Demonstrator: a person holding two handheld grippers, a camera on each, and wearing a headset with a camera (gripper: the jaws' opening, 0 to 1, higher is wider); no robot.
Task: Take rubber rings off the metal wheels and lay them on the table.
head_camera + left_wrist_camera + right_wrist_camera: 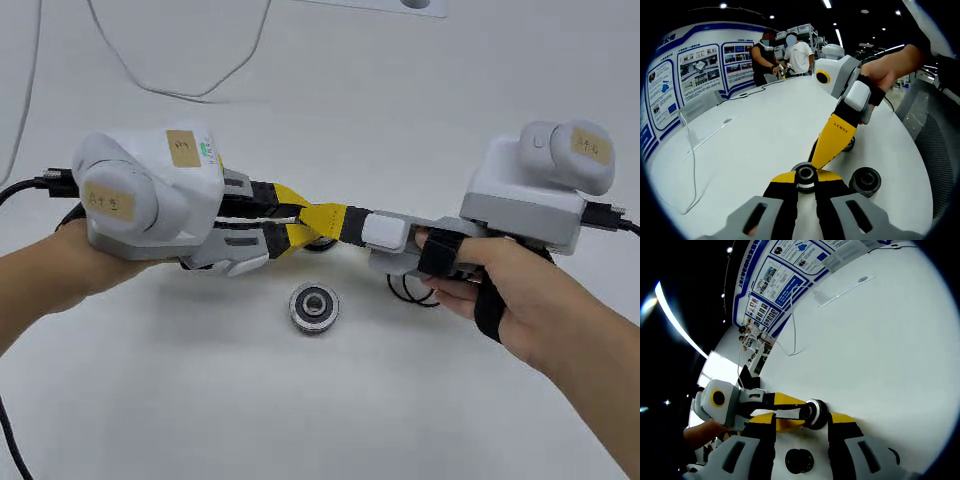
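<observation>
Left claw (pixel 806 179) clamps the metal wheel (pixel 806 174) between its tips; right claw (pixel 802 422) straddles it, grip unclear. Rubber ring (pixel 823 412) looks stretchy but snug: best hooked at the rim beside those tips.

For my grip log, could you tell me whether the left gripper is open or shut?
Shut: in the left gripper view, the left gripper clamps a metal wheel between its yellow-tipped jaws.

Left gripper (pixel 300 226) and right gripper (pixel 316 230) are crossing behind the loose wheel (pixel 314 307), rubber rings (pixel 411 292) lying rightward; table (pixel 300 420) is lying bare frontward.
</observation>
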